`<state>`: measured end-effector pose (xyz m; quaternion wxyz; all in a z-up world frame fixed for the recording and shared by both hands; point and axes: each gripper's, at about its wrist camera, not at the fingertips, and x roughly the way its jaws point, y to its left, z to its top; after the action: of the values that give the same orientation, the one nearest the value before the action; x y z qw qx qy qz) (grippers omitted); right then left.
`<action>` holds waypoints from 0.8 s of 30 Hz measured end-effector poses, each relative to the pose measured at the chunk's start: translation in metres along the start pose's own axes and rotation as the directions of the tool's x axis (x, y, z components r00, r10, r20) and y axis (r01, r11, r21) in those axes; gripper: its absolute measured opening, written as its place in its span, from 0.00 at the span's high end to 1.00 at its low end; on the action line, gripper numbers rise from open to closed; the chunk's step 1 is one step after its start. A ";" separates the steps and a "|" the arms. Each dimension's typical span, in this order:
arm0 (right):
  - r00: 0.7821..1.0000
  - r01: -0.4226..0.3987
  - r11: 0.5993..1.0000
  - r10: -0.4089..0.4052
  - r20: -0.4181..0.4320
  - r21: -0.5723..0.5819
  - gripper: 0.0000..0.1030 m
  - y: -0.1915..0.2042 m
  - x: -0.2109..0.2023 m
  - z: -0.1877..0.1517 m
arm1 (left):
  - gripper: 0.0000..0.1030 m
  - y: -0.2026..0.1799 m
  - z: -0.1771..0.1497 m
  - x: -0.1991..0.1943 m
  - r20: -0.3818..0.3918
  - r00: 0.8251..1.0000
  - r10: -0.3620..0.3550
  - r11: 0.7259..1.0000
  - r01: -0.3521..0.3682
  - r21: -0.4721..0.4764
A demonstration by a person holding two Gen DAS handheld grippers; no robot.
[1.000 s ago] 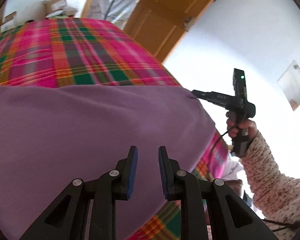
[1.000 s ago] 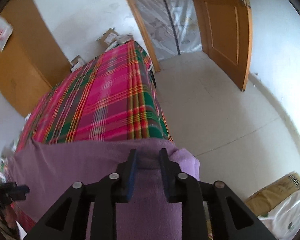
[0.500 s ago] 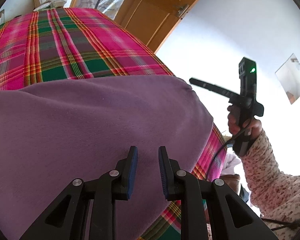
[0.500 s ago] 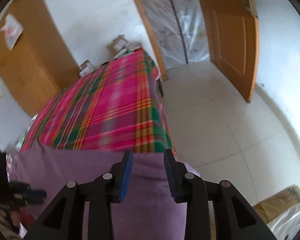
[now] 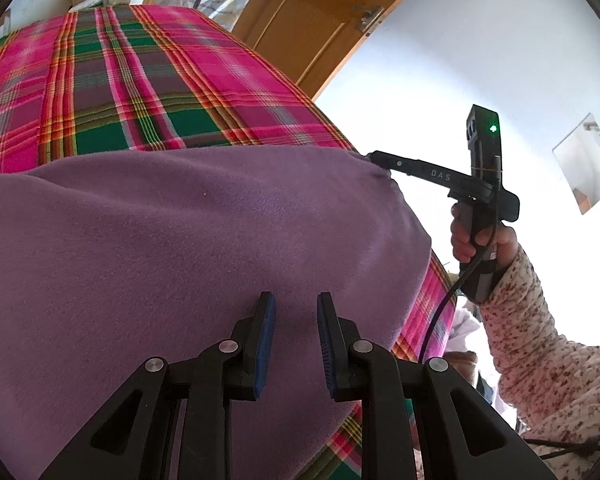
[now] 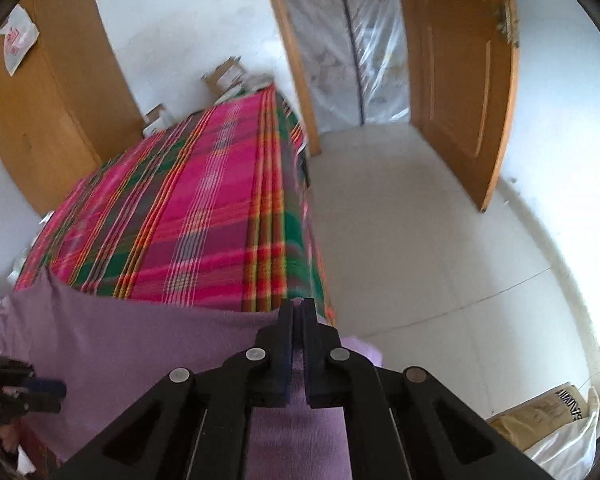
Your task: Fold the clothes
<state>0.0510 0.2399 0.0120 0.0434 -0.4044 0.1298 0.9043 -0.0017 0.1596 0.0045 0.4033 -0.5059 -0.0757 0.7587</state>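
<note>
White walls, a wooden door [image 6: 456, 80] and a bed under a pink plaid blanket [image 5: 140, 80] filled the room. Purple fleece garment [image 5: 180, 260] lay draped over the bed's near end. Right gripper [image 6: 298, 308] had its fingers pressed together, pinching the garment's far right corner, the top edge pulled taut. Left gripper [image 5: 292, 316] hovered above the purple cloth, fingers spread, nothing between them. A hand [image 5: 476, 236] in a floral sleeve [image 5: 540, 344] gripped the right tool's handle.
</note>
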 end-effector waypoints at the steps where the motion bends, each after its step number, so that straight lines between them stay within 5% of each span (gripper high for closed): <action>1: 1.000 0.004 1.000 -0.004 0.000 -0.002 0.97 0.001 0.002 0.001 | 0.79 0.000 0.000 0.000 0.001 1.000 -0.002 1.000 0.002 -0.001; 10: 0.994 0.111 0.991 -0.109 -0.026 0.079 0.93 -0.017 0.007 0.000 | 0.79 0.003 -0.001 0.000 0.006 1.000 -0.009 1.000 0.009 -0.004; 20: 1.000 -0.025 0.989 0.027 -0.014 0.144 0.83 -0.017 0.002 -0.019 | 0.79 0.008 -0.002 -0.001 0.012 1.000 -0.022 0.999 0.022 -0.026; 24: 0.999 -0.041 0.962 0.048 -0.020 0.271 0.63 -0.037 0.000 -0.031 | 0.79 0.014 -0.006 -0.007 0.023 0.999 -0.024 0.999 0.025 -0.047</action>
<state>0.0801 0.2673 -0.0152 0.0760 -0.4038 0.2615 0.8734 -0.0032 0.1442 -0.0007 0.3998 -0.5059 -0.1042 0.7572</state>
